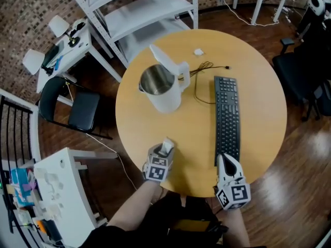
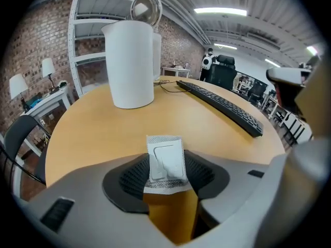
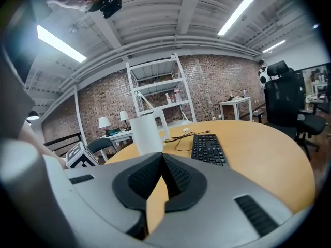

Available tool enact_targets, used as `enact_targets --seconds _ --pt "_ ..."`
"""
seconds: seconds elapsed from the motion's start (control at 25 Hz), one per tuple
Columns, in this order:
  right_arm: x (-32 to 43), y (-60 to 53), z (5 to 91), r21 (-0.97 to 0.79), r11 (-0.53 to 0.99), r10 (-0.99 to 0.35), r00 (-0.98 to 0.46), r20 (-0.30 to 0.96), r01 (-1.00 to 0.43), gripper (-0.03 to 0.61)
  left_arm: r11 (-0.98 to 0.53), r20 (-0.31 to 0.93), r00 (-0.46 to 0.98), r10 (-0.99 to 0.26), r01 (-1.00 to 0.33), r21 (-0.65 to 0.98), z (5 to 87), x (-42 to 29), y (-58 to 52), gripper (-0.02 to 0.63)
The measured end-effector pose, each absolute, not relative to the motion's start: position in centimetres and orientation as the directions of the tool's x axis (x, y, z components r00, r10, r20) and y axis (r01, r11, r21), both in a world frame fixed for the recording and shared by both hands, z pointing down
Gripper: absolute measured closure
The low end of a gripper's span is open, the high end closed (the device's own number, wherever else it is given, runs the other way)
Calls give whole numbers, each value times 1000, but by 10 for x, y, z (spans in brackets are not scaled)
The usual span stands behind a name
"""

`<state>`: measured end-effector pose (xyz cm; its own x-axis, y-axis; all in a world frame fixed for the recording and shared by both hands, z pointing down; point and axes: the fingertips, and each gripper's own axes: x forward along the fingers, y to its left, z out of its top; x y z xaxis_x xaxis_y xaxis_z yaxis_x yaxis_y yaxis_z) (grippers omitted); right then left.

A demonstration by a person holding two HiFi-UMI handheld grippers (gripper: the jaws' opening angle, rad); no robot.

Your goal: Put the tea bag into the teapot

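Observation:
A white teapot (image 1: pixel 161 91) shaped like a kettle stands at the back left of the round wooden table (image 1: pixel 258 76), its lid tipped open and its steel inside showing. My left gripper (image 1: pixel 164 151) is near the table's front edge, shut on a white tea bag (image 1: pixel 166 146). In the left gripper view the tea bag (image 2: pixel 165 156) stands upright between the black pads, with the teapot (image 2: pixel 132 66) straight ahead. My right gripper (image 1: pixel 228 163) rests at the front right by the keyboard's near end. Its pads meet with nothing between them (image 3: pixel 162 159).
A black keyboard (image 1: pixel 226 117) lies lengthwise right of the teapot, its cable (image 1: pixel 202 68) looping behind. A small white object (image 1: pixel 198 51) lies near the far edge. Off the table stand a black chair (image 1: pixel 77 107), white shelving (image 1: pixel 139 9) and an office chair (image 1: pixel 302 71).

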<state>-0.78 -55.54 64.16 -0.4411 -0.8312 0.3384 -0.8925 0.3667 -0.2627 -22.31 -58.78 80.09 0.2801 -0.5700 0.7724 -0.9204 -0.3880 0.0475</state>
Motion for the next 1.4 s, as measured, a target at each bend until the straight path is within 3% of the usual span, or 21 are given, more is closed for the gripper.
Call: enact_targets --seconds 0.28,0.48,0.8,1.12,1.4 --pt "-14 -579 611 -213 404 -850 -451 272 -889 572 -311 645 278 -711 -948 66 738 -246 -615 411" --pt "-25 -601 569 -172 443 -869 -469 158 -880 572 -275 538 263 -801 -960 60 680 -270 -632 412" --pt "-55 -628 499 -95 508 -856 -514 49 -856 572 -261 290 270 -918 -963 71 589 -296 -648 426" --pt "-77 -638 493 -46 563 -826 -563 -5 -825 572 -259 147 266 -953 -964 65 543 -315 -659 426" --pt "-70 -637 489 -34 554 -832 -554 -6 -832 572 -290 103 291 -951 -957 23 520 -312 -694 426"
